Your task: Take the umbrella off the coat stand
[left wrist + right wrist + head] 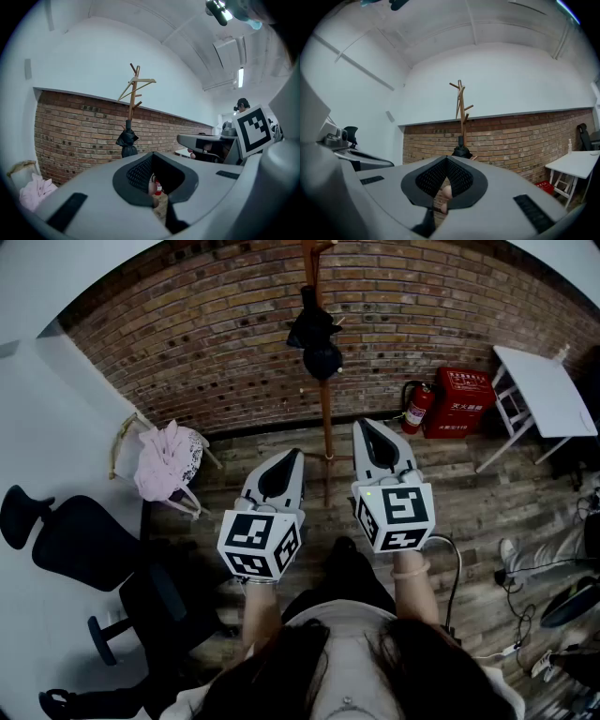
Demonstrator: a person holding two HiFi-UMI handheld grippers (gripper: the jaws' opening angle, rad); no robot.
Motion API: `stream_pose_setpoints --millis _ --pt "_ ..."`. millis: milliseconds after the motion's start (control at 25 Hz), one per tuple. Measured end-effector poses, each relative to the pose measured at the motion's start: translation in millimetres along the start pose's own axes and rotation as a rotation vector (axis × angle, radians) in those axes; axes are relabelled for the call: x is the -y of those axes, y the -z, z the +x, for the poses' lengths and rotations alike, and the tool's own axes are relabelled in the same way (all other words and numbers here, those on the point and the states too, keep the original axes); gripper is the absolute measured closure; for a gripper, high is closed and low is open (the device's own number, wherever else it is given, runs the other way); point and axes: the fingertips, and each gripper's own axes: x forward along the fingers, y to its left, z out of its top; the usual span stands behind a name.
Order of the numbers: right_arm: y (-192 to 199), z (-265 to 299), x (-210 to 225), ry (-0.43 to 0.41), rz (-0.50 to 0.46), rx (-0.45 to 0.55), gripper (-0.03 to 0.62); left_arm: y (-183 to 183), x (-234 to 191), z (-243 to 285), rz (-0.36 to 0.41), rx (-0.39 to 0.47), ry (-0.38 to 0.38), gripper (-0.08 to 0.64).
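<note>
A wooden coat stand [324, 399] rises in front of the brick wall, and a folded black umbrella [316, 337] hangs on it high up. In the head view both grippers are held level, side by side and well short of the stand. My left gripper [288, 460] is shut and holds nothing. My right gripper [375, 432] is also shut and empty, slightly further forward. The left gripper view shows the umbrella [127, 141] on the stand [135, 96] beyond the closed jaws. In the right gripper view the umbrella [461, 150] peeks just over the jaws.
A red fire extinguisher [417, 409] and a red box [462, 401] stand by the wall to the right of the stand. A white table [542, 390] is at far right. A chair with pink cloth [167, 460] and a black office chair [80, 540] are on the left. Cables [511, 615] lie on the floor.
</note>
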Motion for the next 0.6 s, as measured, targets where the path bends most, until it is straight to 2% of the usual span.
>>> stream_pose_setpoints --millis 600 --pt "3.6 54.2 23.4 -0.05 0.018 -0.008 0.555 -7.6 -25.9 52.4 -0.024 0.0 -0.03 0.551"
